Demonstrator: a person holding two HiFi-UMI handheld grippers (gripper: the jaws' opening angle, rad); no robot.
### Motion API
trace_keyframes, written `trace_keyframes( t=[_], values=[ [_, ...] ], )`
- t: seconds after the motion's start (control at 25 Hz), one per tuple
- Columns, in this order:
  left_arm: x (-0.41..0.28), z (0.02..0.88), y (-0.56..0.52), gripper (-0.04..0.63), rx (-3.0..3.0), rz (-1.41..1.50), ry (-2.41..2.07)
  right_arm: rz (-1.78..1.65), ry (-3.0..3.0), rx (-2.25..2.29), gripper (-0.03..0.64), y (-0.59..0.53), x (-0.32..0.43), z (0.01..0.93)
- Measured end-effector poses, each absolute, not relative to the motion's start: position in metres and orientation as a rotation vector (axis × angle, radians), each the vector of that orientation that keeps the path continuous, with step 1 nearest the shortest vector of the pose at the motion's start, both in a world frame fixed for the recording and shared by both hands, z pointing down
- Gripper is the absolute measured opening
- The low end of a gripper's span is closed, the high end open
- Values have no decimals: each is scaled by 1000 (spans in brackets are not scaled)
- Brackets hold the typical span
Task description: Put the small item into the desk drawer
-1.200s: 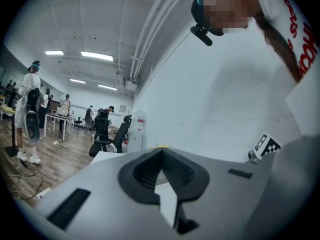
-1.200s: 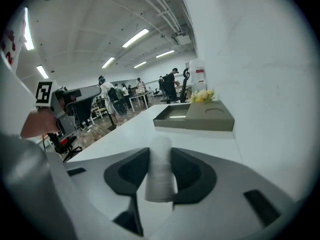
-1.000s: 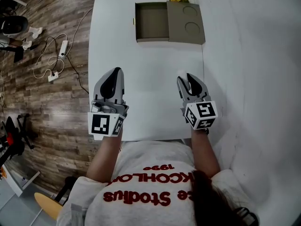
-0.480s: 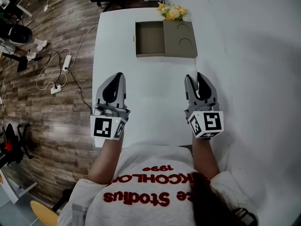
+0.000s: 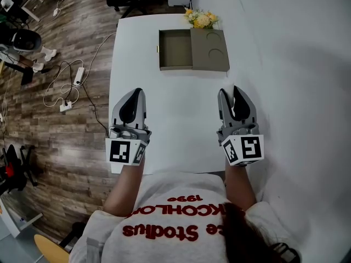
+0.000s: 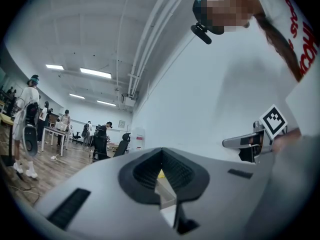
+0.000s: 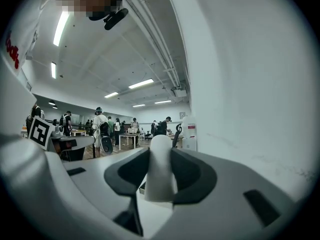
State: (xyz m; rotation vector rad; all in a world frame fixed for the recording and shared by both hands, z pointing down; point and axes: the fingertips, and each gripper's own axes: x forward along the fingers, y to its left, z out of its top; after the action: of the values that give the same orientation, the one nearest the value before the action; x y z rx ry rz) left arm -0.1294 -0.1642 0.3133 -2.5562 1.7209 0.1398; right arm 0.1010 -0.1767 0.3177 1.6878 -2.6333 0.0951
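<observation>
An olive-grey desk organiser (image 5: 211,51) stands at the far end of the white table (image 5: 175,103), and its drawer (image 5: 175,48) is pulled out to the left, with nothing showing inside. My right gripper (image 5: 233,95) hovers over the table's near right side, well short of the drawer. In the right gripper view that gripper (image 7: 160,176) is shut on a small white cylindrical item (image 7: 160,166), which stands upright between the pads. My left gripper (image 5: 136,93) hovers at the near left with its jaws together and nothing held (image 6: 161,176).
A bunch of yellow flowers (image 5: 200,19) sits behind the organiser. The table's left edge drops to a wooden floor with cables and a power strip (image 5: 70,86). A white wall (image 5: 296,64) runs along the right side. People and desks stand far off (image 7: 100,129).
The organiser sits lower in the head view as the camera tilted. Both grippers drifted slightly towards the person, the right one a little to the right. Neither grip changed.
</observation>
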Motion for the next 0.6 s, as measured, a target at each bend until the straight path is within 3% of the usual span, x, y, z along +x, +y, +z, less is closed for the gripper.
trace_keyframes(
  t=[0.6],
  values=[
    [-149, 338, -223, 6, -2538, 99, 1763, 145, -2708, 1518, 138, -236, 60, 339]
  ],
)
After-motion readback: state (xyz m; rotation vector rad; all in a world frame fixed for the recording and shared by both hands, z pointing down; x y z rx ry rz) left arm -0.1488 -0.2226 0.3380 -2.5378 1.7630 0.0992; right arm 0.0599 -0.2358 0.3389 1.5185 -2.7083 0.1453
